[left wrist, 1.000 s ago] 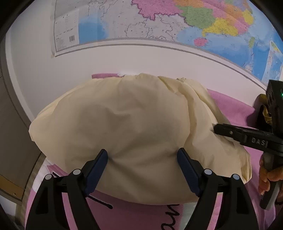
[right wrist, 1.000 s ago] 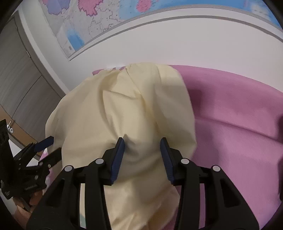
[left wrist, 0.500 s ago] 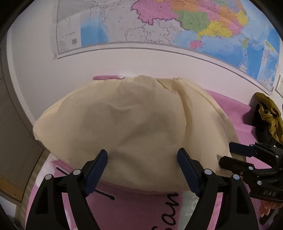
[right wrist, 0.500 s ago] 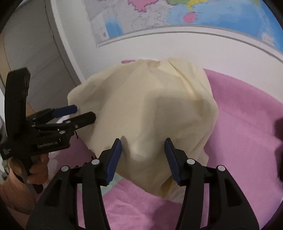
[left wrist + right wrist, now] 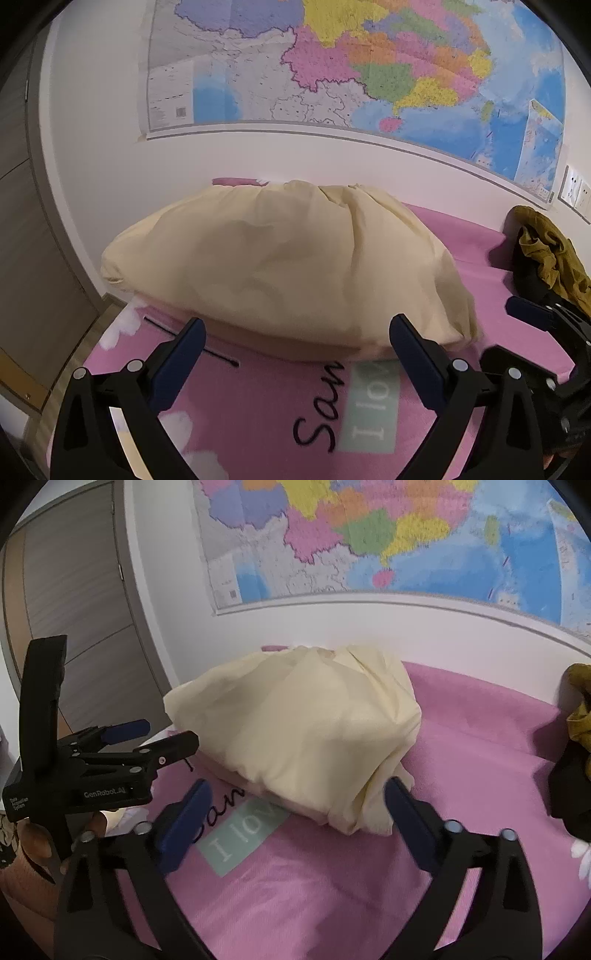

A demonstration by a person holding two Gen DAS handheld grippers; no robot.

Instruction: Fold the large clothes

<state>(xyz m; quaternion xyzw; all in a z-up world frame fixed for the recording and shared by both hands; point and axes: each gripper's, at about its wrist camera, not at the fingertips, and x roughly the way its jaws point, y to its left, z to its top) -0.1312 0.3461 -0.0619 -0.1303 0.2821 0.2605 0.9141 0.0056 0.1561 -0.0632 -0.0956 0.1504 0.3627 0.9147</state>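
Looking along the left gripper [image 5: 295,354], the folded pale-yellow cotton garment [image 5: 288,266] lies straight ahead on the pink printed bed cover [image 5: 258,413], its long axis running across the view from left to right and its near edge just beyond the blue fingertips [image 5: 188,339]. The jaws have just been opening and now stand spread wide with nothing between them; only pink cover shows in the gap. At the right edge the other tool pokes in, and beyond it a crumpled olive-brown garment [image 5: 550,254] sits well apart by the wall, under the coloured wall map [image 5: 369,66].

From the right wrist view, the right gripper [image 5: 295,805] faces the same yellow bundle from its right-hand end: the near corner, where loose layers bunch, lies just inside the right fingertip, and the bundle stretches away up and to the left. These jaws too have just been opening, are spread wide and pinch nothing. The left tool and the hand [image 5: 33,845] that carries it are at the left, near the bundle's other end, so each hand looks nearest to its own end. My judgement is that nothing blocks a fresh reach; the loose corner layers could slip apart if pinched shallowly
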